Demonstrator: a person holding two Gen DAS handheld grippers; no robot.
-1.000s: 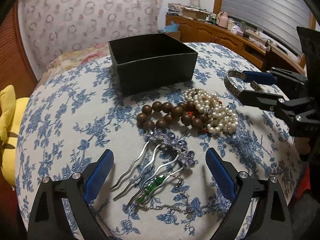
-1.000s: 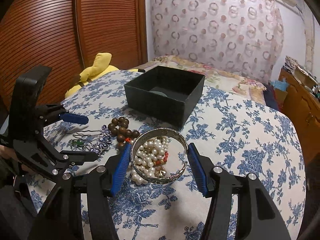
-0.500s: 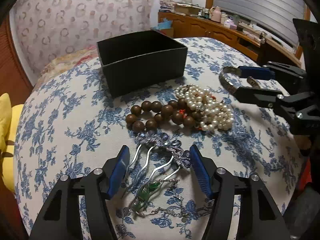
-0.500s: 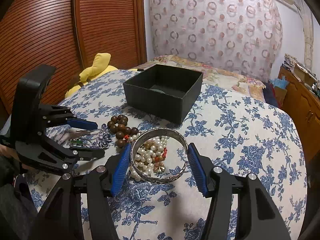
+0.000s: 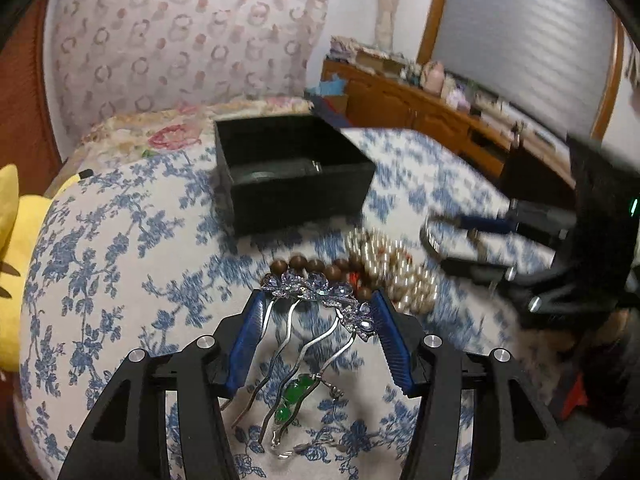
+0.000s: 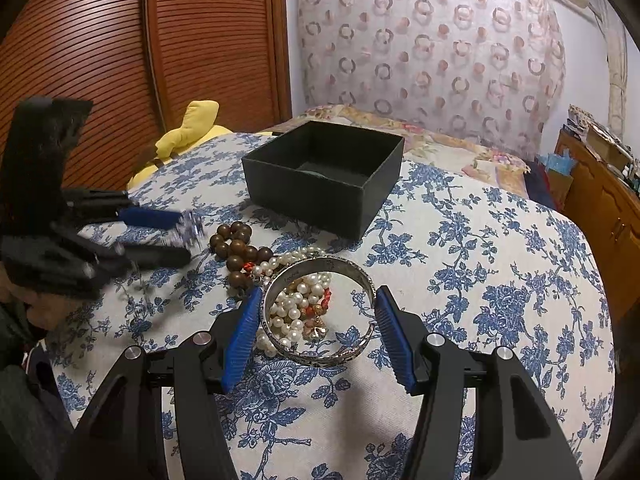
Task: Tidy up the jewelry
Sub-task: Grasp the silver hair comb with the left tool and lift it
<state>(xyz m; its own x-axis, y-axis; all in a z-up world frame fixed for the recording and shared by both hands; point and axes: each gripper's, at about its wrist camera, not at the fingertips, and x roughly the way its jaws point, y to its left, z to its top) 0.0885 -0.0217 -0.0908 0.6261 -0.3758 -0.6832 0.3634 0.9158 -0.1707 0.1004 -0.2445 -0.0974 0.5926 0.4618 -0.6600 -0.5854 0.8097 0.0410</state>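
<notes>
I have the left gripper clamped on the hair comb and the right gripper clamped on the silver bangle; next I carry both over the black box and drop them in.

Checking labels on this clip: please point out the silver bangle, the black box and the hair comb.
silver bangle [image 6: 320, 354]: right wrist view, near rim, between the right gripper's pads.
black box [image 6: 308, 196]: right wrist view, front outer wall.
hair comb [image 5: 310, 290]: left wrist view, purple flowered top, between the left gripper's pads.
</notes>
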